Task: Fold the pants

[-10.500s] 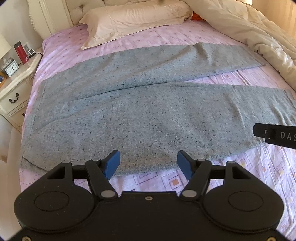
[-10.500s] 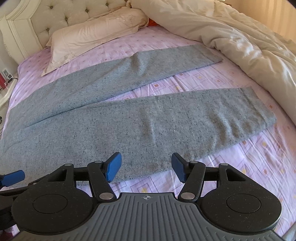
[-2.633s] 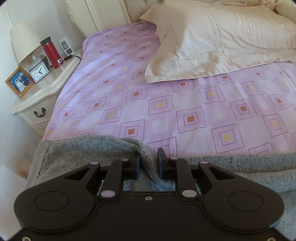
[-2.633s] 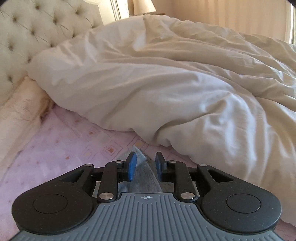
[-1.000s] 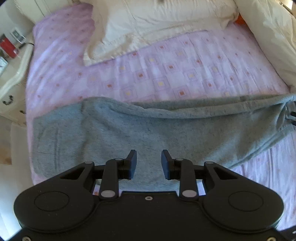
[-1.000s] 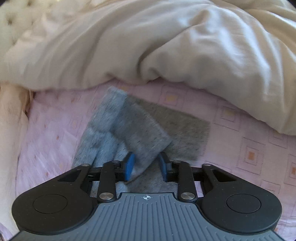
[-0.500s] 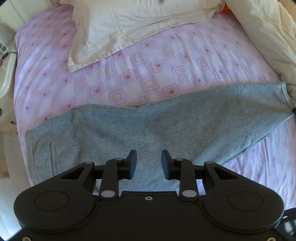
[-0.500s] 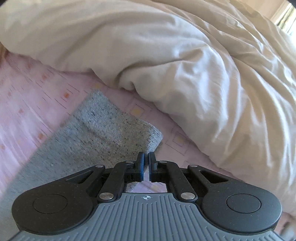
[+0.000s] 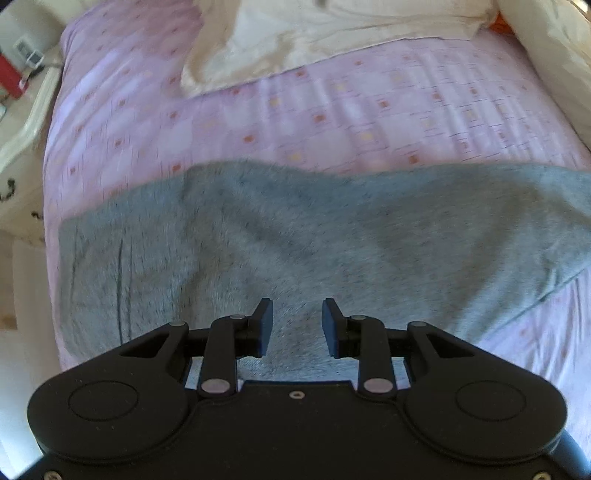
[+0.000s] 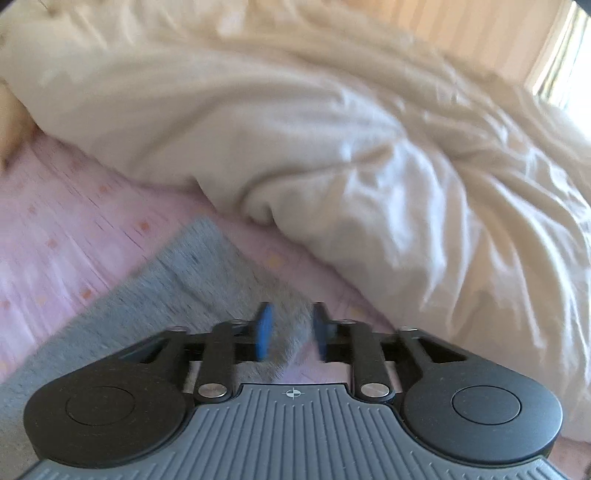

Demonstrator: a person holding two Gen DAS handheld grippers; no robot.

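The grey pants [image 9: 314, 236] lie flat on the pink patterned sheet [image 9: 332, 110], folded lengthwise with one leg over the other, waist end at the left. My left gripper [image 9: 297, 326] is open and empty just above the near middle of the pants. In the right wrist view the leg ends [image 10: 207, 273] reach toward the duvet. My right gripper [image 10: 290, 328] is open over the corner of the leg ends, with the grey cloth showing between its fingers but not pinched. Both views are blurred by motion.
A cream pillow [image 9: 332, 33] lies at the head of the bed. A bunched cream duvet [image 10: 369, 147] covers the right side, close to the leg ends. A white nightstand [image 9: 18, 122] with a red bottle [image 9: 9, 79] stands at the left.
The far leg was carried over onto the near leg. In the last half second my right gripper opened and let go of the leg end. My left gripper stays open and has drawn slightly nearer.
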